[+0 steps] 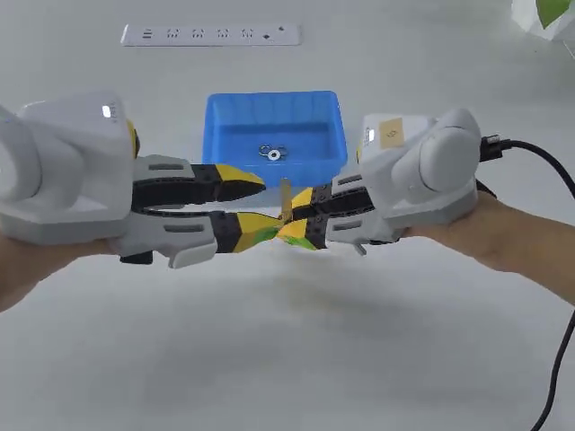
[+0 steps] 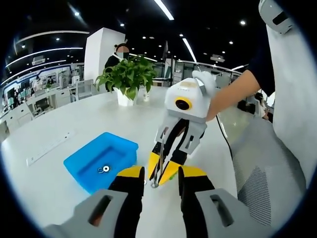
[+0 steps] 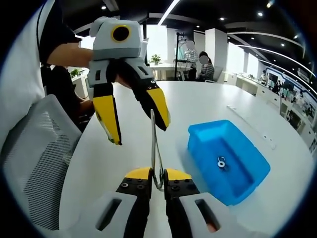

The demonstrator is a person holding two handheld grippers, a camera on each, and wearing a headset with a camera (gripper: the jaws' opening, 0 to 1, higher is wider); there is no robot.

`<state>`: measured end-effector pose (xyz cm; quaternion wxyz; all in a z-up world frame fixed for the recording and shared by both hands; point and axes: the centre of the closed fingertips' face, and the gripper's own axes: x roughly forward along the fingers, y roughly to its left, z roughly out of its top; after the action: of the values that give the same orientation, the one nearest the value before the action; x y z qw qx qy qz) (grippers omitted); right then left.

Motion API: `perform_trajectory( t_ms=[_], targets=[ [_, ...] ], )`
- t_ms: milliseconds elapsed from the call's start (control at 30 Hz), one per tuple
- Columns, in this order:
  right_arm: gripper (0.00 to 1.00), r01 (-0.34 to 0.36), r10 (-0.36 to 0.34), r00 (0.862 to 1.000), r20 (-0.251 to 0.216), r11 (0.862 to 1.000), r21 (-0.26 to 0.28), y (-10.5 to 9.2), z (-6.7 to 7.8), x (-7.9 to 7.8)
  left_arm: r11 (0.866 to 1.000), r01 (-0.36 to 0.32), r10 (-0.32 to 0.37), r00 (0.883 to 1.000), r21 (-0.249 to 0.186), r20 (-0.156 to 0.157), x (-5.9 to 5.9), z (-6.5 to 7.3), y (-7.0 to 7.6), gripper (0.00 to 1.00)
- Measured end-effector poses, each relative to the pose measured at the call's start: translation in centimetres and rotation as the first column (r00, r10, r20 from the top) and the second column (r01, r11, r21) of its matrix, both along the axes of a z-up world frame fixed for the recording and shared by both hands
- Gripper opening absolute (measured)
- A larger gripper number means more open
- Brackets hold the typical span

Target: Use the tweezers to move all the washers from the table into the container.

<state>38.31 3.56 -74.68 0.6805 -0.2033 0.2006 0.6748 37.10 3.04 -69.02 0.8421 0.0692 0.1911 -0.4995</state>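
Two grippers face each other tip to tip across the middle of the head view, just below the blue container point(image 1: 229, 135), which sits in the upper centre of the frame on the white table point(image 1: 287, 350). The right gripper point(image 3: 157, 174) has its jaws pinched together on the tweezers point(image 3: 154, 144), which rise from between them toward the centre of the right gripper view. The left gripper point(image 2: 162, 171) has its jaws spread wide and carries nothing. In the right gripper view it hangs in the upper left, and the far end of the tweezers lies just beside one of its yellow fingertips point(image 3: 159, 106); whether they touch cannot be told. A small cluster of washers point(image 1: 272, 153) lies on the container's floor near its middle, at the right of the right gripper view and the lower left of the left gripper view. A white power strip point(image 1: 211, 35) lies along the top left of the head view, well apart from the container.
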Motion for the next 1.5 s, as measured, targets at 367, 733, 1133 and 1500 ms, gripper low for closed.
perform_trajectory(
  t_ms=[367, 733, 1133, 1500],
  targets=[
    [0.10, -0.023, 0.022, 0.999, 0.035, 1.000, 0.015, 0.8, 3.5, -0.5, 0.994, -0.113, 0.113, 0.993, 0.008, 0.026, -1.6, -0.1, 2.6, 0.57],
    [0.10, -0.029, 0.025, 0.996, 0.087, 0.999, 0.046, 1.3, 7.4, 1.3, 0.986, -0.168, 0.168, 0.986, 0.015, 0.005, -2.7, -0.7, 4.6, 0.80],
    [0.10, -0.036, 0.028, 0.988, 0.152, 0.998, 0.049, 2.3, 9.3, 6.7, 0.972, -0.232, 0.233, 0.972, 0.027, -0.037, -3.4, -2.2, 6.0, 0.99],
    [0.10, 0.039, -0.046, 0.992, 0.118, 0.998, 0.058, 3.5, 6.4, 11.4, 0.962, -0.274, 0.274, 0.960, 0.014, -0.051, -3.2, -2.5, 6.9, 0.99]
  ],
)
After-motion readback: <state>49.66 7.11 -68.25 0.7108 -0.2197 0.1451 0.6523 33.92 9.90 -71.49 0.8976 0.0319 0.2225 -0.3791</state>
